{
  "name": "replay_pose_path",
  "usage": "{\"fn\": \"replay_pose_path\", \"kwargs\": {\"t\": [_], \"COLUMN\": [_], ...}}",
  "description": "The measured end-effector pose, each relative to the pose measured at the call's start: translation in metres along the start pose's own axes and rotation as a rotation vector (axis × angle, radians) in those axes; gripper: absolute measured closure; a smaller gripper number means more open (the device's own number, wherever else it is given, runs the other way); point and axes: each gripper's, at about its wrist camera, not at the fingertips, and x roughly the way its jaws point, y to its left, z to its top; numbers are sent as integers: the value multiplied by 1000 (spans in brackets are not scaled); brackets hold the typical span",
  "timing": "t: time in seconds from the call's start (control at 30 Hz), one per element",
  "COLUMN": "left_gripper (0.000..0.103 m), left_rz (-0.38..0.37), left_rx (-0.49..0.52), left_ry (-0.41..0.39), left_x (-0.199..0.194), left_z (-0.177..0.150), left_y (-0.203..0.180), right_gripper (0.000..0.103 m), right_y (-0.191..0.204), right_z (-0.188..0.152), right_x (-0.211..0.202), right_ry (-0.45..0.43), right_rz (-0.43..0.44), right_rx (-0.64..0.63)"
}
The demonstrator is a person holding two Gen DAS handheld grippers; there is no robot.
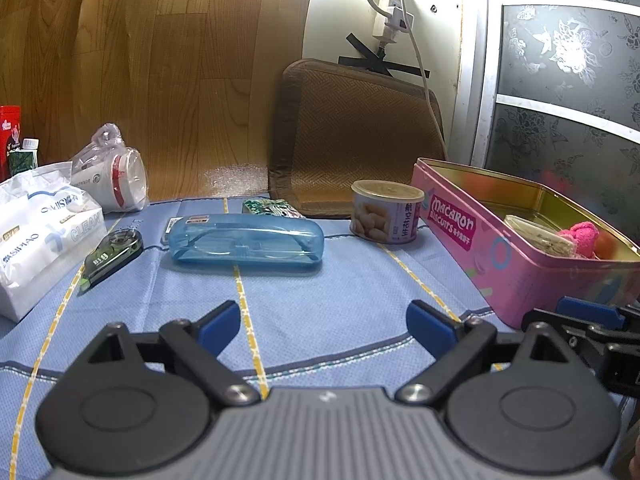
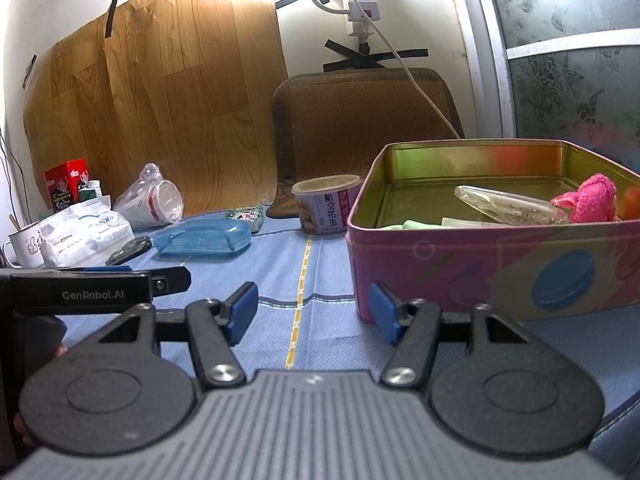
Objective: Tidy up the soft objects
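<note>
1. My left gripper (image 1: 324, 326) hangs low over the blue cloth (image 1: 320, 300), fingers (image 1: 220, 326) spread wide with nothing between them
2. My right gripper (image 2: 312, 312) sits the same way, fingers (image 2: 242, 310) parted and empty, its right fingertip just beside the front corner of the pink biscuit tin (image 2: 492, 264)
3. The tin is my landmark: lid off, standing on the counter, and the pink fuzzy soft thing (image 2: 588, 200) lies inside it against the right side
4. Also in the tin, left of the pink one: a crinkled clear packet (image 2: 508, 204) and something pale green (image 2: 416, 225) near the front wall
5. Just behind the tin's left end stands a small round can (image 2: 326, 206)
6. Well left of the tin lies a blue see-through case (image 1: 246, 242), and beyond that a white tissue pack (image 1: 36, 236)
</note>
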Motion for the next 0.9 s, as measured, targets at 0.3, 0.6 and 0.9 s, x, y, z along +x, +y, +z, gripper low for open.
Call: {"fn": "replay_pose_path", "kwargs": {"t": [0.3, 0.6, 0.9], "left_gripper": [10, 10, 10], "left_rz": [-2, -2, -1], "left_rx": [0, 0, -5], "left_ry": [0, 0, 3], "left_x": [0, 0, -1], "left_z": [0, 0, 0], "left_y": [1, 1, 1], "right_gripper": [39, 39, 39], "right_y": [0, 1, 1], "right_z": [0, -1, -2], "right_x": [1, 1, 2], "right_ry": [2, 4, 9], "right_rz": [3, 3, 7], "right_rx": [-4, -8, -16]}}
